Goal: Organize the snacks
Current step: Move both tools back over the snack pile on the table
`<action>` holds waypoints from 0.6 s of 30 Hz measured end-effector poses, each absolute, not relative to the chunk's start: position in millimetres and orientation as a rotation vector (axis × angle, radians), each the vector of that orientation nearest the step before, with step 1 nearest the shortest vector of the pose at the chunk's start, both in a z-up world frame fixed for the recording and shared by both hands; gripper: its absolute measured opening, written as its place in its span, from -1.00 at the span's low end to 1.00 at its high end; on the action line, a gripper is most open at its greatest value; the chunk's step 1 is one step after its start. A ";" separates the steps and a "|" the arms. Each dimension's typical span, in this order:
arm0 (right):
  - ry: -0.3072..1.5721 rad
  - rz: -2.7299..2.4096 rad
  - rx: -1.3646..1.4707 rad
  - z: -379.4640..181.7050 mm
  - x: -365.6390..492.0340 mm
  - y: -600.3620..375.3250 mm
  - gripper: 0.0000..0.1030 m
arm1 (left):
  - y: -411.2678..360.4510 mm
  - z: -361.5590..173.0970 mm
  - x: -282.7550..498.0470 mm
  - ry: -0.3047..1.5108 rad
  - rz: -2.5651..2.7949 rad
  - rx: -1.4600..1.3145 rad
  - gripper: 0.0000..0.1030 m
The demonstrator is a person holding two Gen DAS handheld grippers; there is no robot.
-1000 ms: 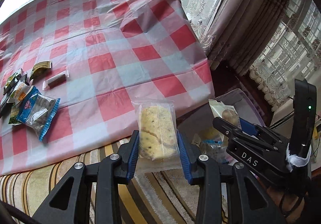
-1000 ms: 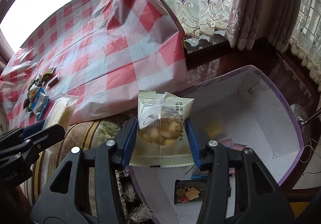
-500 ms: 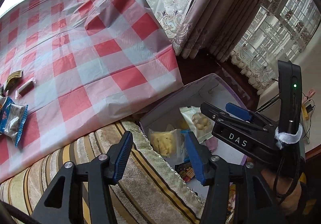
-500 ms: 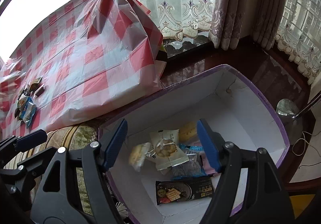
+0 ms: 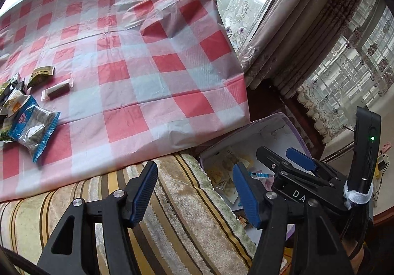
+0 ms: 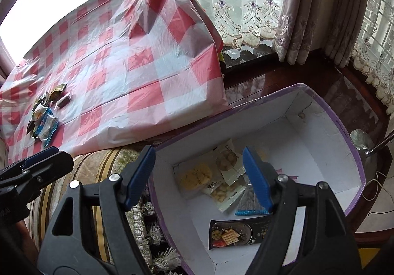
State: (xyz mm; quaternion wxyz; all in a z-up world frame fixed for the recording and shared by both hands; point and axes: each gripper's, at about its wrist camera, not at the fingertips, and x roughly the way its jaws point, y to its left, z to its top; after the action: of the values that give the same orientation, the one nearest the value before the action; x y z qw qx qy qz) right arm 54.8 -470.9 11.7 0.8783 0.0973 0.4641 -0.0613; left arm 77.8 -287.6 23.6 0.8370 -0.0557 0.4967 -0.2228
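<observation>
Left wrist view: the left gripper, jaws opening with nothing between them, and the right gripper beside it hide most of the box.

Right wrist view: the right gripper gapes empty above snack packets in the box; its right finger covers one packet.

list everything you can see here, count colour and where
box: one, white inside with purple rim, on the floor beside the table
snack packets in box: about five, yellow, pale, clear-and-blue, and a dark one nearest the camera, on the box floor
snack pile: several, exact count unclear, blue, green and yellow wrappers, left edge of the tablecloth
brown bar: one, clear wrapper, just right of the pile
tablecloth: one, red and white check, covering the table
striped cover: one, beige with brown and yellow stripes, under the tablecloth's near edge
curtains: lace and mauve, at the window behind
left gripper: black with blue pads, jaws opening, empty
right gripper: same, open over the box, empty
</observation>
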 end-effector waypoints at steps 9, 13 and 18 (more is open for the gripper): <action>0.978 -0.025 0.128 17.4 64.4 -420.8 0.52 | -215.4 26.8 88.2 1.008 -0.317 -0.254 0.25; 0.984 0.029 0.083 19.1 68.7 -392.3 0.53 | -175.4 26.4 93.0 1.002 -0.242 -0.327 0.25; 0.983 0.093 0.018 21.4 78.7 -359.8 0.54 | -125.7 25.1 98.5 0.979 -0.150 -0.443 0.25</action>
State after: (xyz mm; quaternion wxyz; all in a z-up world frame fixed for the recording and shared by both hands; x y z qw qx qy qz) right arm 78.7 -359.8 21.4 0.8806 0.0087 0.4716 0.0445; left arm 98.5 -125.7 25.1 0.8563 -0.2109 0.4661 -0.0712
